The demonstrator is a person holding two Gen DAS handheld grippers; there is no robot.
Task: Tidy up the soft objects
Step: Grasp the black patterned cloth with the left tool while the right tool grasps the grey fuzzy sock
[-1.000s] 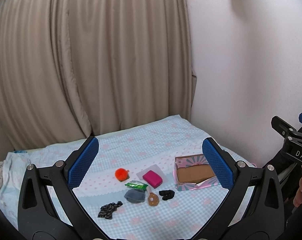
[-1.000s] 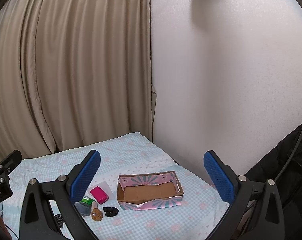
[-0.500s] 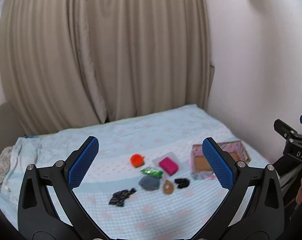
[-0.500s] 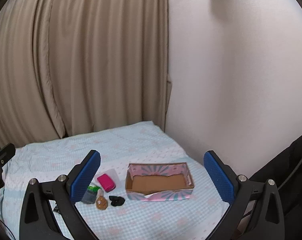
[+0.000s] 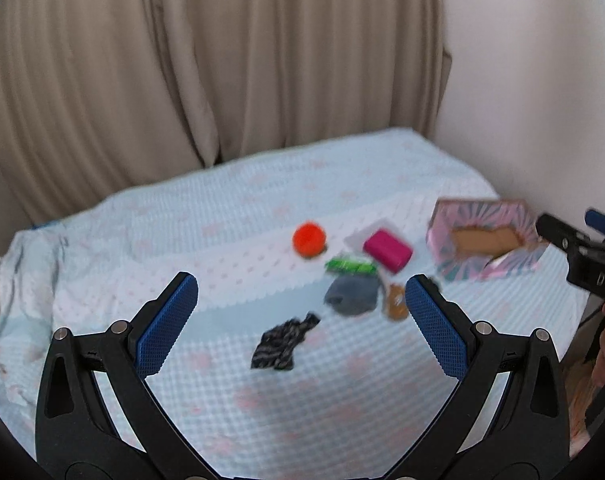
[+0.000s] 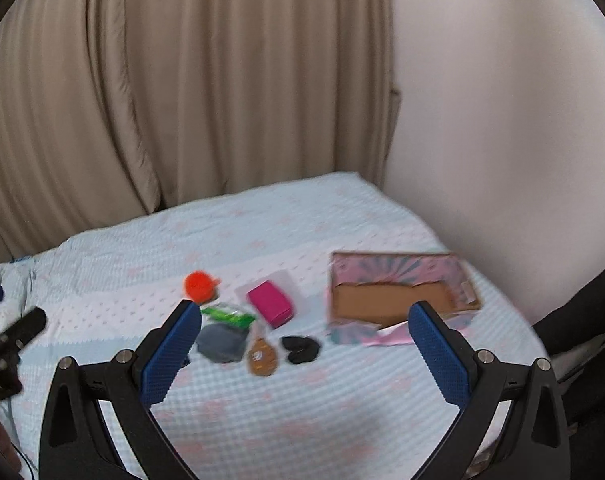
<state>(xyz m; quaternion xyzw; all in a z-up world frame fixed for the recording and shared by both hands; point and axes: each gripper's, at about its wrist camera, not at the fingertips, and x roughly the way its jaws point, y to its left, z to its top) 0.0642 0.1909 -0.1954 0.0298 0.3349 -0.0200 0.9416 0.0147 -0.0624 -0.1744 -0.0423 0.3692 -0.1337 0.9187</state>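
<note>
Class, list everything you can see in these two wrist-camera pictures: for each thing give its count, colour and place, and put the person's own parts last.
Bedspread: one, pale blue with pink marks, under everything.
Curtain: one, beige, behind the bed.
Wall: one, white, right of the curtain.
Box: one, pink patterned with brown floor, open, nothing inside, right of the small items.
Orange ball: one, farthest-left of the cluster.
Magenta block: one, on a white sheet, between ball and box.
Green packet: one, below the ball.
Grey soft lump: one, just below the green packet.
Brown pouch: one, right of the grey lump.
Black soft item: one, right of the pouch.
Dark patterned cloth: one, nearest the camera.
Left claw: black, blue pads, open, holding nothing.
Right claw: the same, open, holding nothing.
</note>
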